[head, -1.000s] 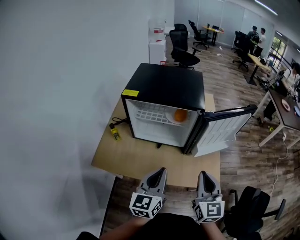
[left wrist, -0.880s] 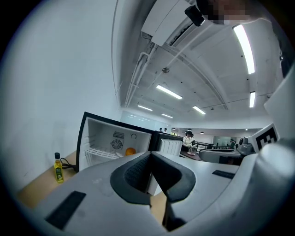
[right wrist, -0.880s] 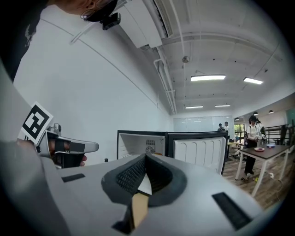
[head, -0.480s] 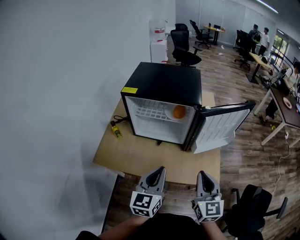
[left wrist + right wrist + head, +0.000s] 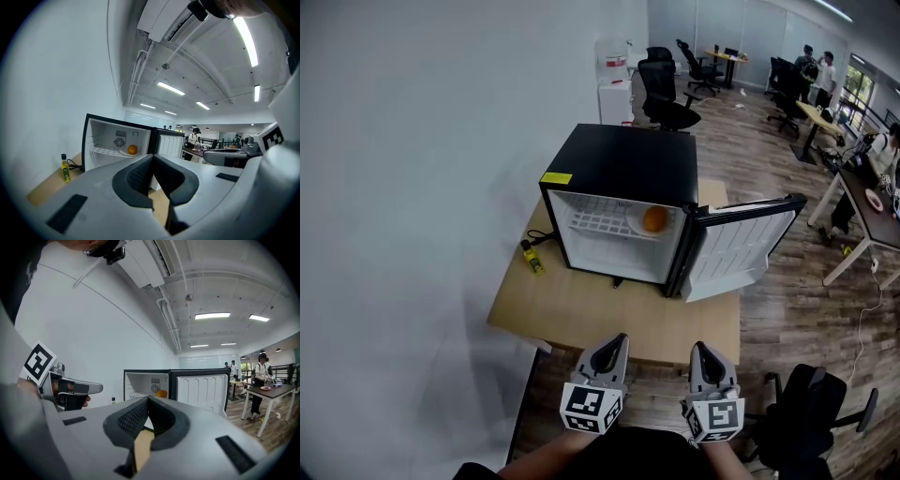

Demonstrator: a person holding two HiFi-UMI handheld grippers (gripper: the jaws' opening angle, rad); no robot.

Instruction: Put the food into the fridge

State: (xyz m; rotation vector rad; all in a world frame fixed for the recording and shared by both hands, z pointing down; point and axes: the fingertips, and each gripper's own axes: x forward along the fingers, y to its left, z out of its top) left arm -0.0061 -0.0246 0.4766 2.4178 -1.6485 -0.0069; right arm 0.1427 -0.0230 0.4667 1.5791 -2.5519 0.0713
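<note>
A small black fridge (image 5: pixel 628 169) stands on a wooden table (image 5: pixel 581 309) with its door (image 5: pixel 736 246) swung open to the right. An orange (image 5: pixel 654 218) lies on a white plate (image 5: pixel 636 225) on the wire shelf inside; the orange (image 5: pixel 132 149) also shows in the left gripper view and, partly hidden, the orange (image 5: pixel 161 393) in the right gripper view. My left gripper (image 5: pixel 617 343) and right gripper (image 5: pixel 701 351) hover side by side at the table's near edge, well short of the fridge. Both are shut with nothing between the jaws.
A small yellow bottle (image 5: pixel 531 260) and a black cable lie on the table left of the fridge. A white wall runs along the left. Office chairs (image 5: pixel 670 89), desks and several people are at the back right, and a black chair (image 5: pixel 806 422) stands near my right side.
The view has shifted slightly; the fridge door has swung a little. Both grippers stay in place, shut.
</note>
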